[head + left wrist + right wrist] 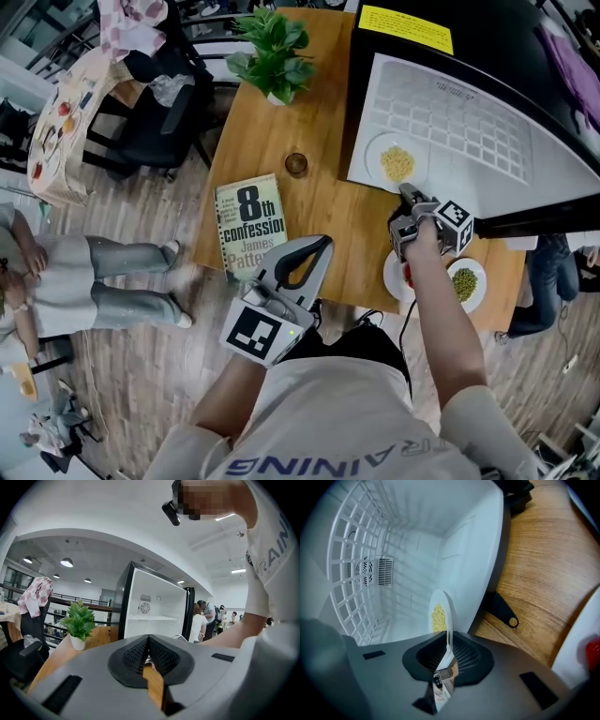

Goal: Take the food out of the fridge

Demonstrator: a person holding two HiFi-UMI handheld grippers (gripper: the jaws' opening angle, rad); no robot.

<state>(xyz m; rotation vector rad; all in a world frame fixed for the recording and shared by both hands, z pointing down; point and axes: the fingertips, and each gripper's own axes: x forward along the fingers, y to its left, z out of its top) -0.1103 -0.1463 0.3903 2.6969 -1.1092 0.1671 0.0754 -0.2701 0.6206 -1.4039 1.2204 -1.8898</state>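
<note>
Pinching the near rim of the white plate with the right gripper, jaws almost together and tight on that thin edge. Inside the open fridge, on its white shelf, toward the desk's far right corner: that plate with its heap of yellow food. Holding the left gripper over the desk's near edge, jaws closed, nothing between them. Near the right edge, outside the fridge: a plate of green peas. By the left edge, a book; at the far edge, a potted plant.
</note>
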